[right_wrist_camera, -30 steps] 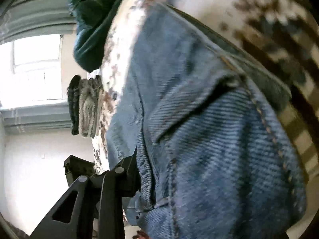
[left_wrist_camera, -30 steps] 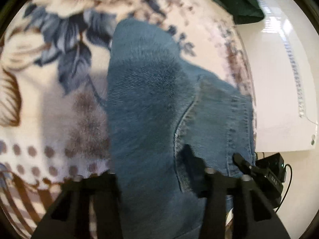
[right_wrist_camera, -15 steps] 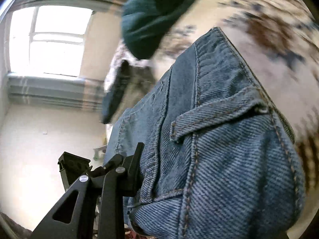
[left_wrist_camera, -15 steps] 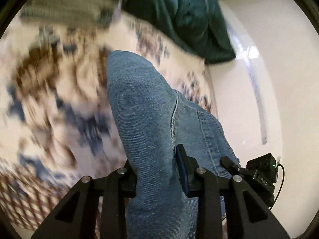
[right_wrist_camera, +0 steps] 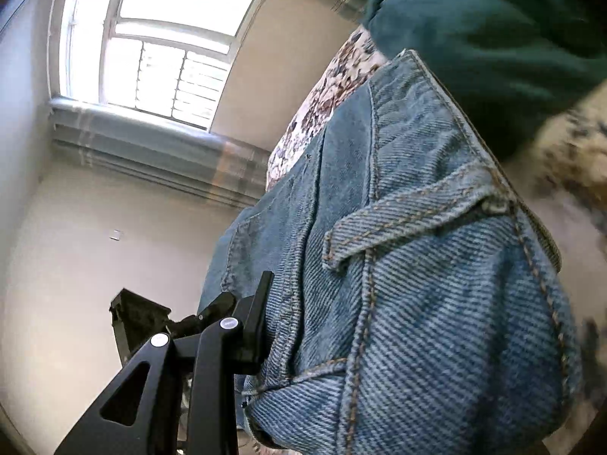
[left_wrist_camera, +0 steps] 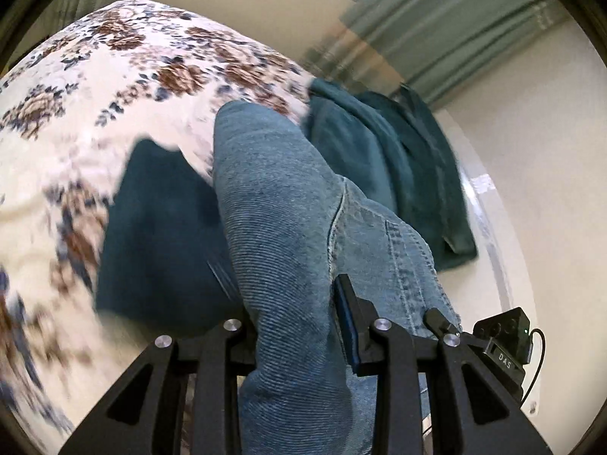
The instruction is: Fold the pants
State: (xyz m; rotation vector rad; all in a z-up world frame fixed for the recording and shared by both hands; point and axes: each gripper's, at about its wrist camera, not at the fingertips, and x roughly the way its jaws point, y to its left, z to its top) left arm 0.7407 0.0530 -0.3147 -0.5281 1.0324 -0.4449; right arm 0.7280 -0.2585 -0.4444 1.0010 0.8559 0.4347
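Observation:
Blue denim pants (left_wrist_camera: 288,227) are lifted off a floral bedspread (left_wrist_camera: 76,87). My left gripper (left_wrist_camera: 294,326) is shut on a bunched fold of the denim, which runs up between both fingers. In the right wrist view the pants' waistband with a belt loop (right_wrist_camera: 409,223) fills the frame. My right gripper (right_wrist_camera: 341,341) is shut on that waistband; only its left finger (right_wrist_camera: 258,322) shows, the other is hidden under the denim.
Dark teal garments lie on the bed, one (left_wrist_camera: 159,235) left of the pants and one (left_wrist_camera: 398,163) at the bed's right edge; teal cloth (right_wrist_camera: 493,38) also shows in the right wrist view. A window (right_wrist_camera: 151,45) and bare walls lie beyond.
Both grippers have lifted and tilted up with the pants; the views swung from the bedspread toward the wall, curtain and window. Both grips hold unchanged.

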